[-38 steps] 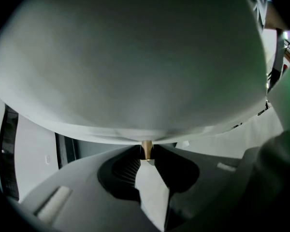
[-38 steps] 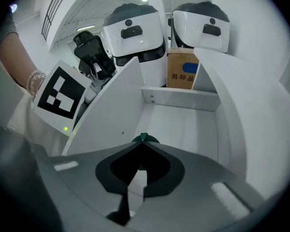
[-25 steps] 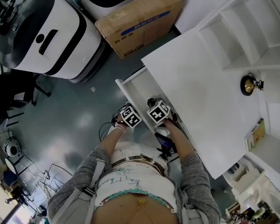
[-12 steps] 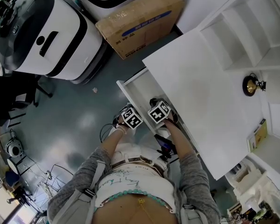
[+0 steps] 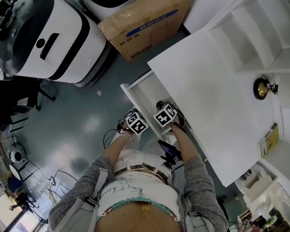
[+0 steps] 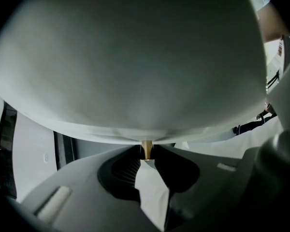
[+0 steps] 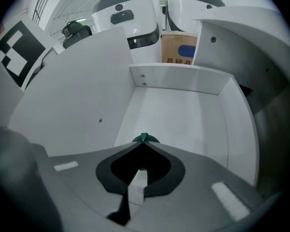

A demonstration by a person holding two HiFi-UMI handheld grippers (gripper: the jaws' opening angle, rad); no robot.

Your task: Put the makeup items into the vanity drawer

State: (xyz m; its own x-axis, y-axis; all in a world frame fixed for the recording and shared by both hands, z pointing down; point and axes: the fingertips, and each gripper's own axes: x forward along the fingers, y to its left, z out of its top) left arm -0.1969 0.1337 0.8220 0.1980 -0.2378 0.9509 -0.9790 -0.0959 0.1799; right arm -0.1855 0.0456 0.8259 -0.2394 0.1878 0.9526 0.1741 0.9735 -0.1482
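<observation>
View from above. A smooth white vanity top fills the 3 o'clock side over a glossy grey floor. A cardboard box stands at 12 o'clock and a rounded white-and-black machine at 10 o'clock. A small brass ornament sits on the top at 3 o'clock.

The drawer stands pulled out at centre, with flat white panels and screw heads at its far wall.

The left gripper has its jaws closed on a slim brass knob on the drawer front, at 6 o'clock of the drawer. The right gripper, inside the drawer's near end, pinches a small dark-green makeup item at its tips.
</observation>
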